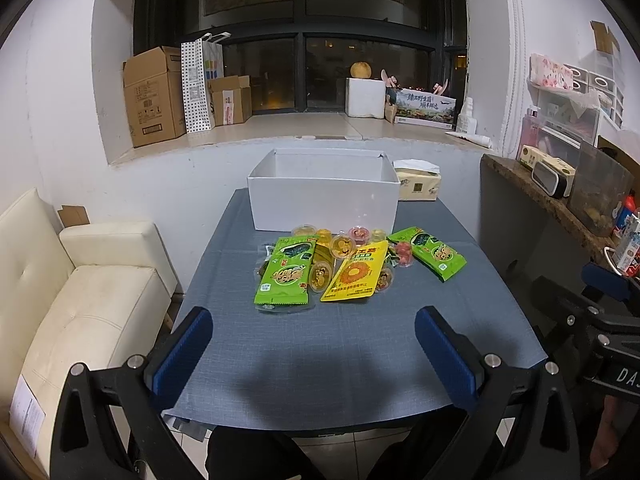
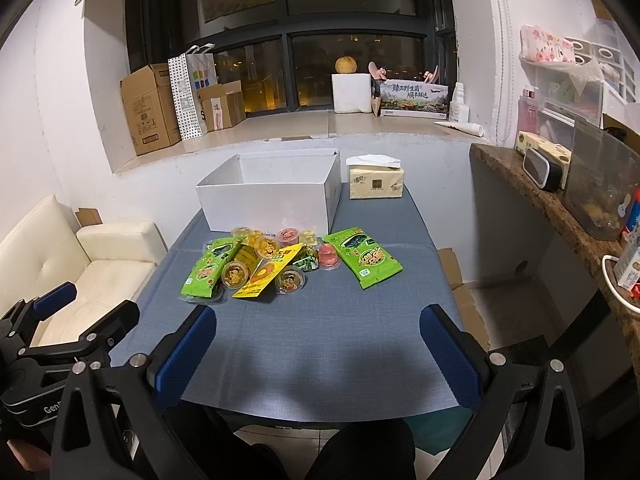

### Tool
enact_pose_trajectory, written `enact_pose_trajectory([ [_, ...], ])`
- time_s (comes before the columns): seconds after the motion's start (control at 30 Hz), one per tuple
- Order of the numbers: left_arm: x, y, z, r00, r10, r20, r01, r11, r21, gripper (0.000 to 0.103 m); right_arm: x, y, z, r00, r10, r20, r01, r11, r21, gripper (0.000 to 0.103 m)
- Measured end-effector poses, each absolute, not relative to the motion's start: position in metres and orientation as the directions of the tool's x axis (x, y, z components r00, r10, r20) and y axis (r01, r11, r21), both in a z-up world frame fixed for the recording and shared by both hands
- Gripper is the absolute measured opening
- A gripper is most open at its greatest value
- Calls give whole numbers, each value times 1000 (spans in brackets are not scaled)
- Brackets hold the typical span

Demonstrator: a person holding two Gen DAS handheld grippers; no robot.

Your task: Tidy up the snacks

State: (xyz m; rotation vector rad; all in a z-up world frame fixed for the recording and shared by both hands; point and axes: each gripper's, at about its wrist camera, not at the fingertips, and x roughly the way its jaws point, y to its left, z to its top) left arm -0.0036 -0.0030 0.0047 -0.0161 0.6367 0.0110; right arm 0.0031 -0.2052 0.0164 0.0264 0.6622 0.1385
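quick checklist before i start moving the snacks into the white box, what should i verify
1. Left gripper open, holding nothing: ok.
2. Right gripper open, holding nothing: ok.
3. White box open at the top, behind the snacks: ok. Whether anything already lies in it: cannot tell, its floor is hidden.
4. Snacks within easy pick: not ok. The yellow packet and the left green packet lie on top of jelly cups, so the pile is tangled.
5. An easy first pick: ok. The right green packet lies flat at the edge of the pile.
6. Bare tablecloth between fingers and pile: ok.
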Motion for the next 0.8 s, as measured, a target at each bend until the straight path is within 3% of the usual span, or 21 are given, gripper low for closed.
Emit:
enact_pose_trajectory([
  [0.8, -3, -4, 8, 806, 5, -592, -12, 1000, -8, 103, 2, -206, 18, 781, 134, -610, -117, 991, 67, 103],
])
